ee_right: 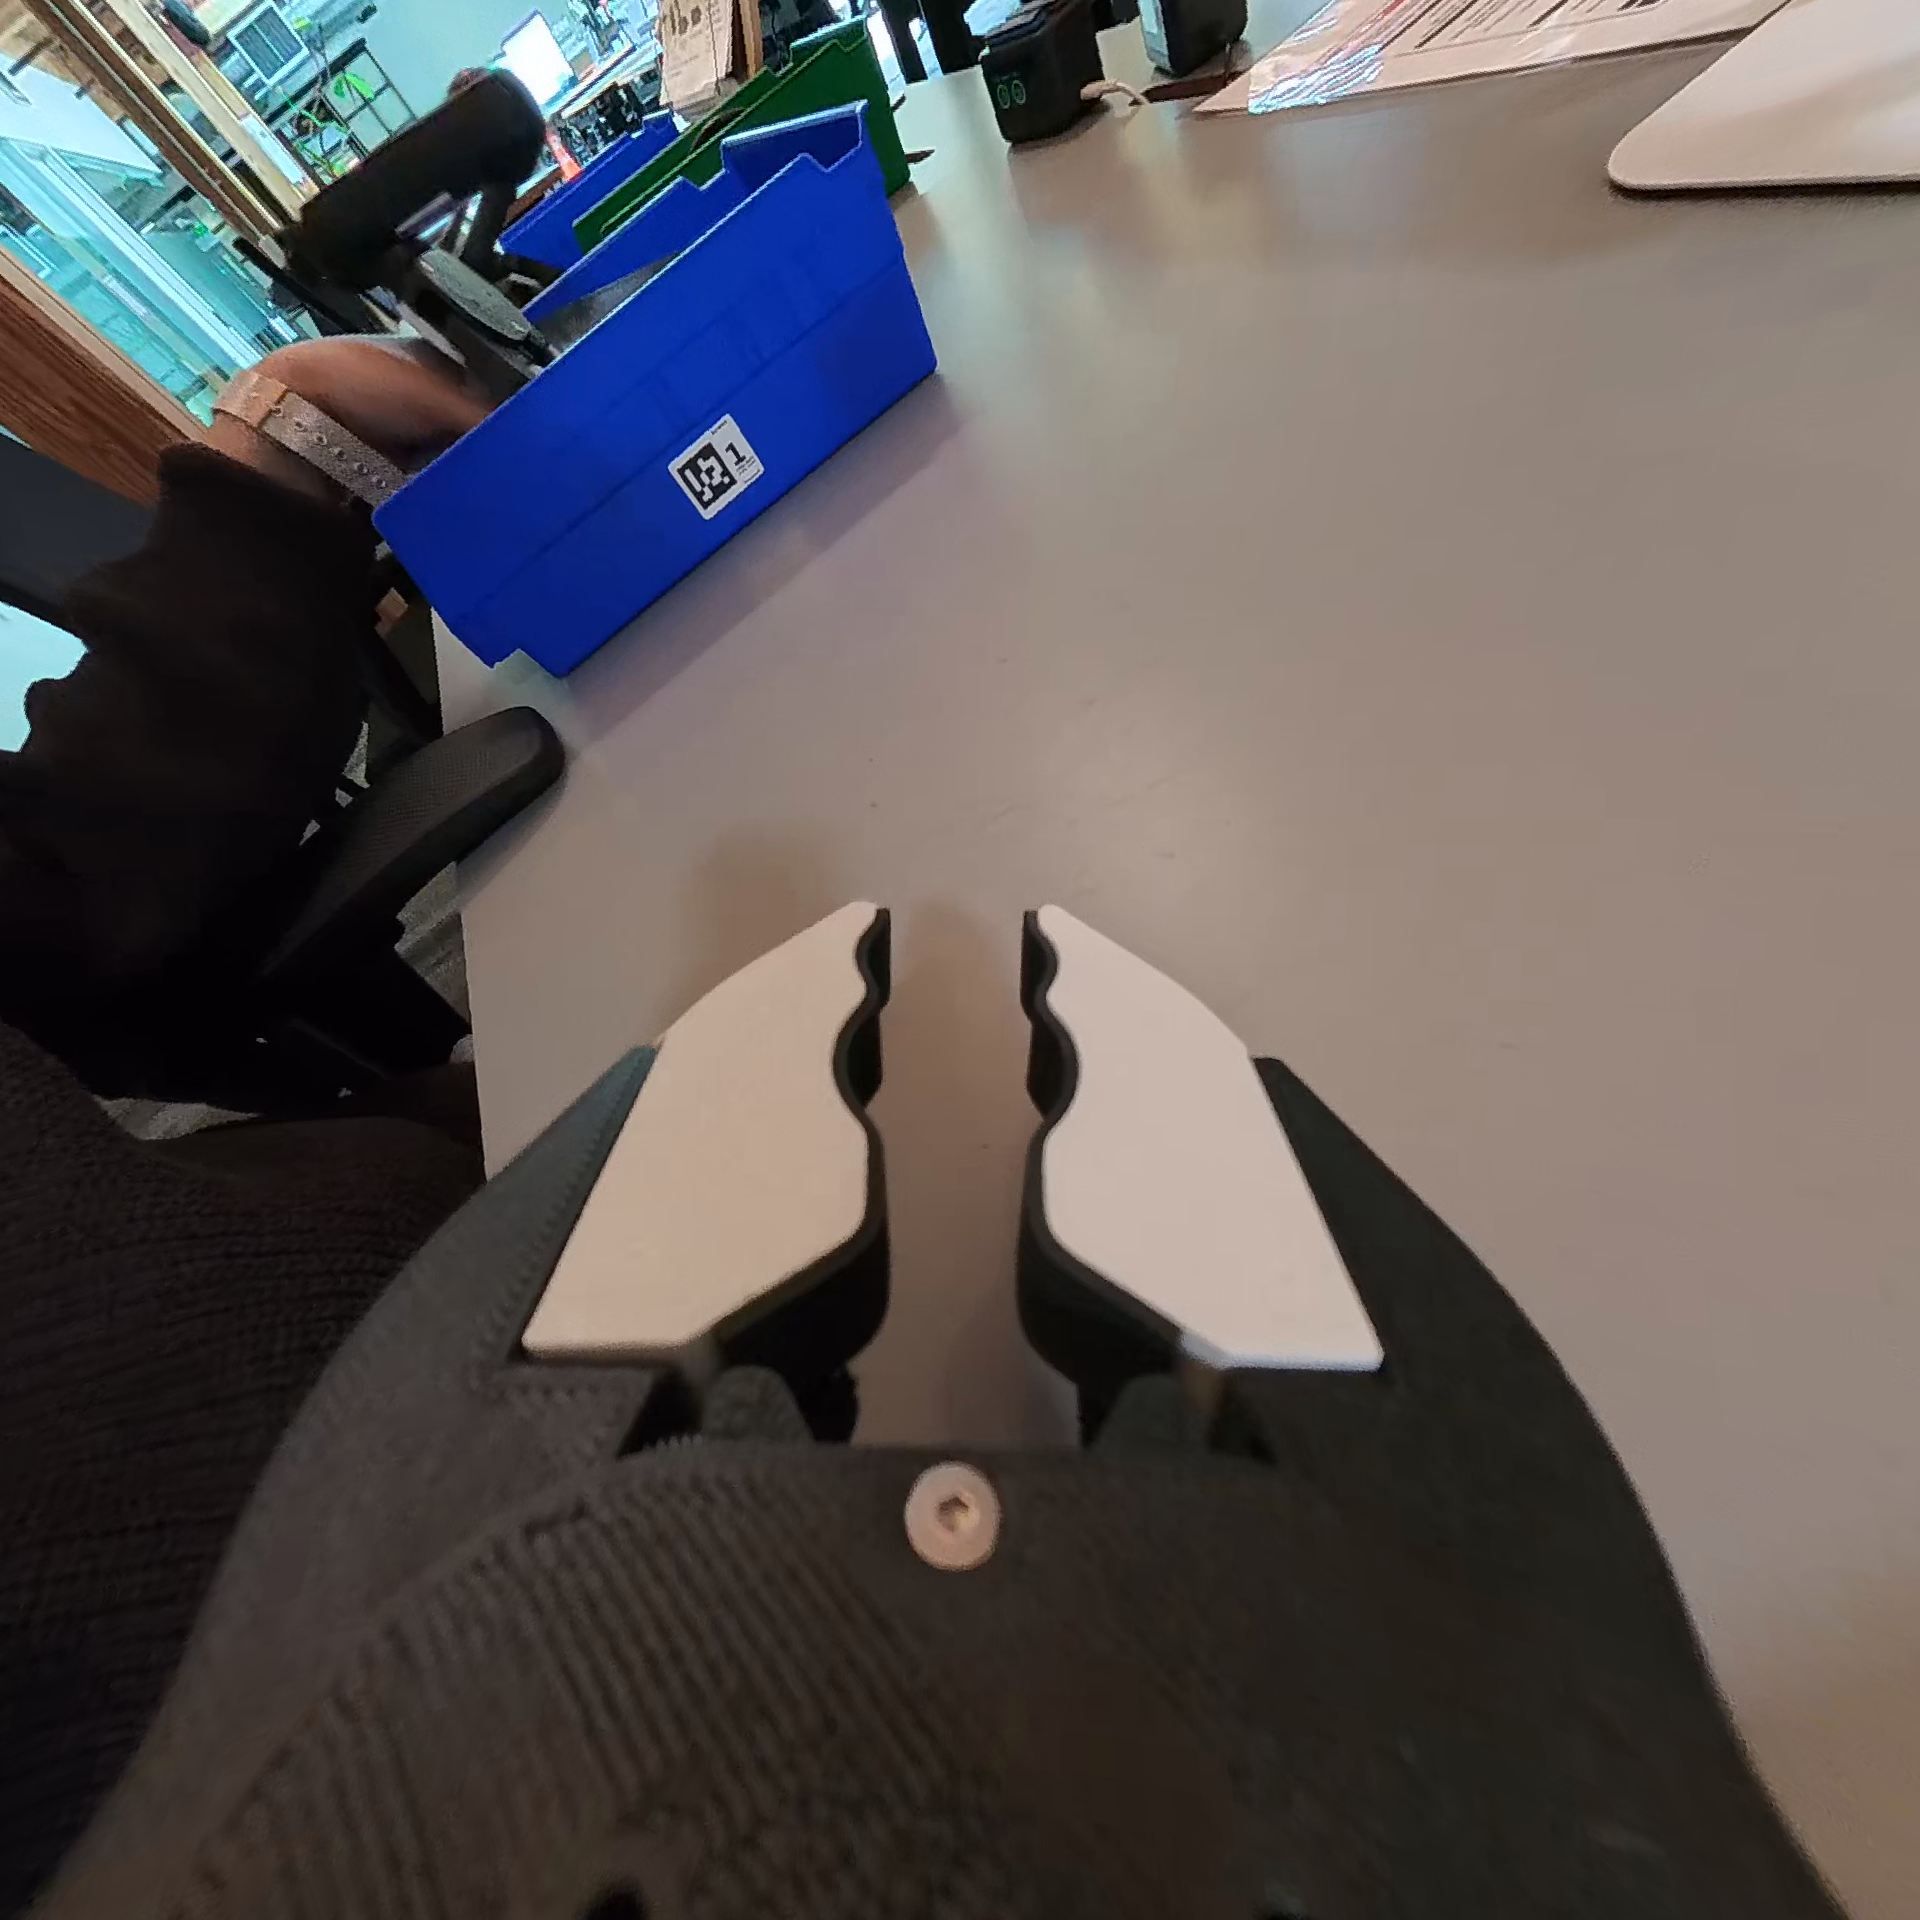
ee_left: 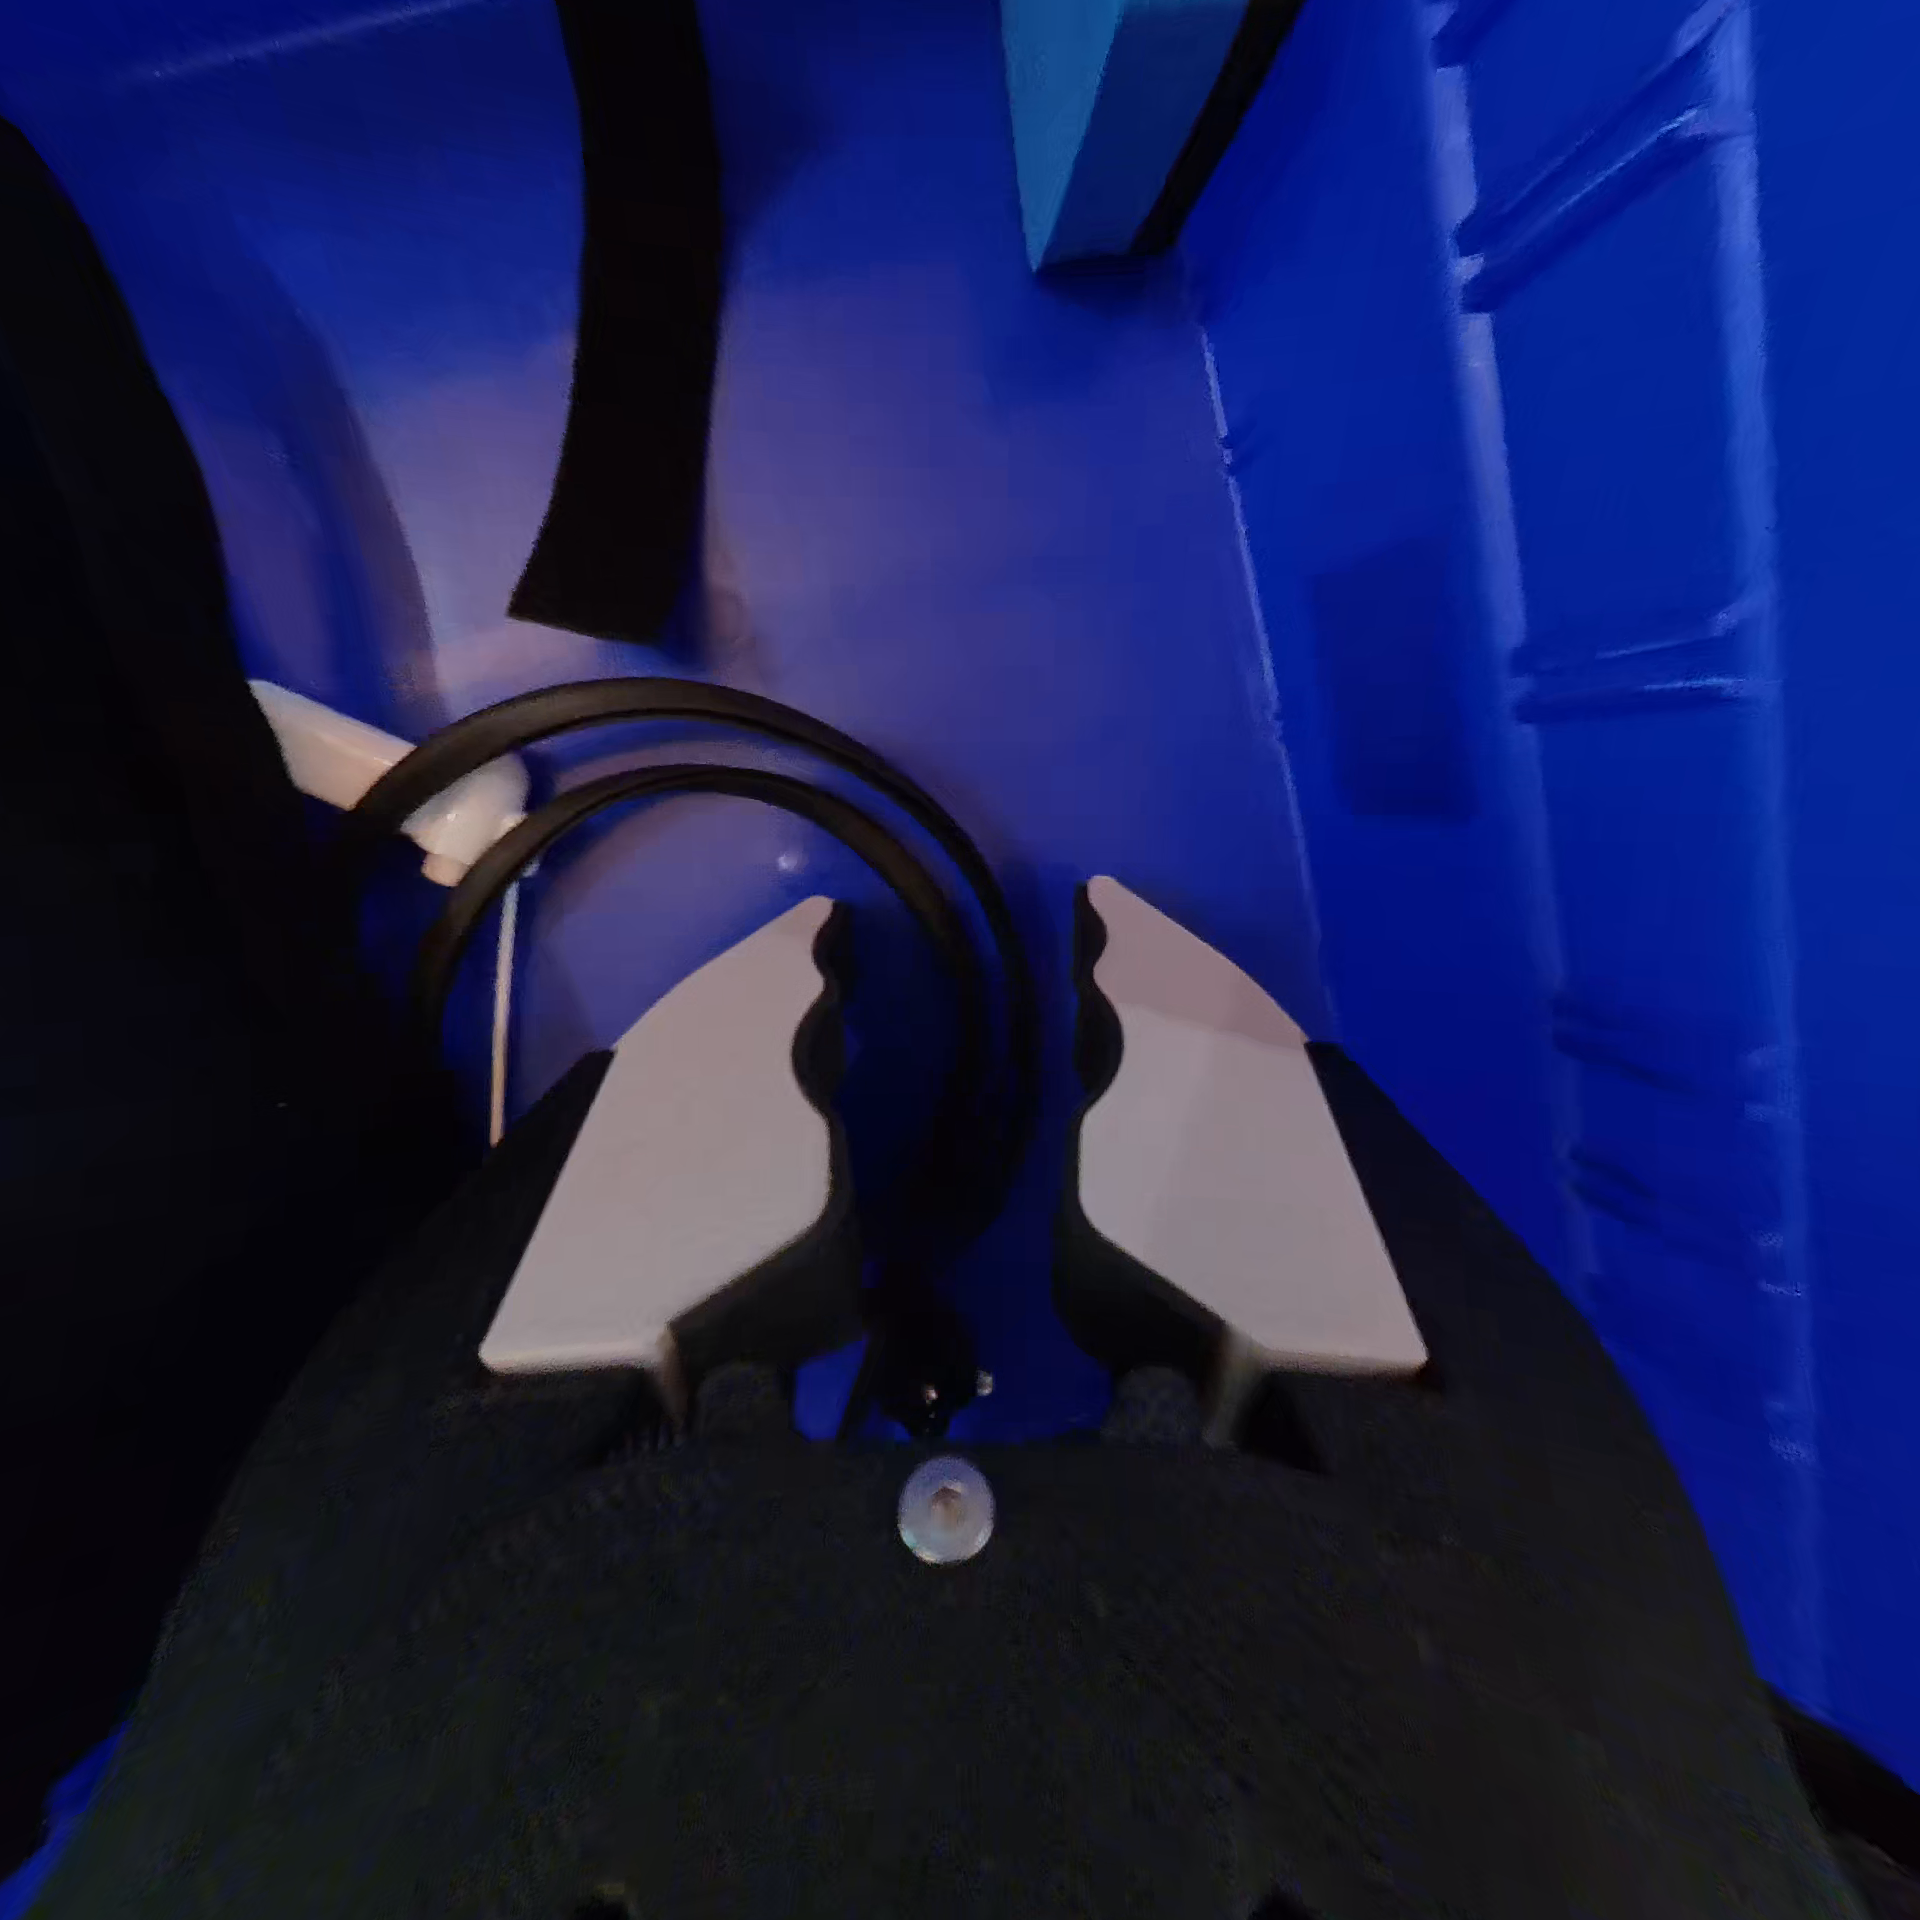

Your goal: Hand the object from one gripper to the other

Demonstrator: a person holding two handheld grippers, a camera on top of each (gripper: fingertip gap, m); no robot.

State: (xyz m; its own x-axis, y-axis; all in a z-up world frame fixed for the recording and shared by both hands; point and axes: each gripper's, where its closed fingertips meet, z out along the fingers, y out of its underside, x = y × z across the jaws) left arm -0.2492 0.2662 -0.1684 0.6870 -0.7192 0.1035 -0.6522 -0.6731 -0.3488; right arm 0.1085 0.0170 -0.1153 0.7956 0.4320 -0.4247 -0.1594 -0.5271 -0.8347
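While the left gripper point(ee_left: 956, 935) reaches down inside the blue bin point(ee_left: 1558, 520), its jaws stand released around the coiled black cable point(ee_left: 727, 790), likely the object to be handed over; the coil lies on the bin floor with two loops showing, one passing between the jaws, ready for pinching. One black strap point(ee_left: 623, 312) and one light blue block point(ee_left: 1091, 135) lie farther in. Out over the grey desk point(ee_right: 1351, 623), the right gripper point(ee_right: 956, 935) waits with jaws released and empty, probably to receive. Two blue bins and one green are visible.
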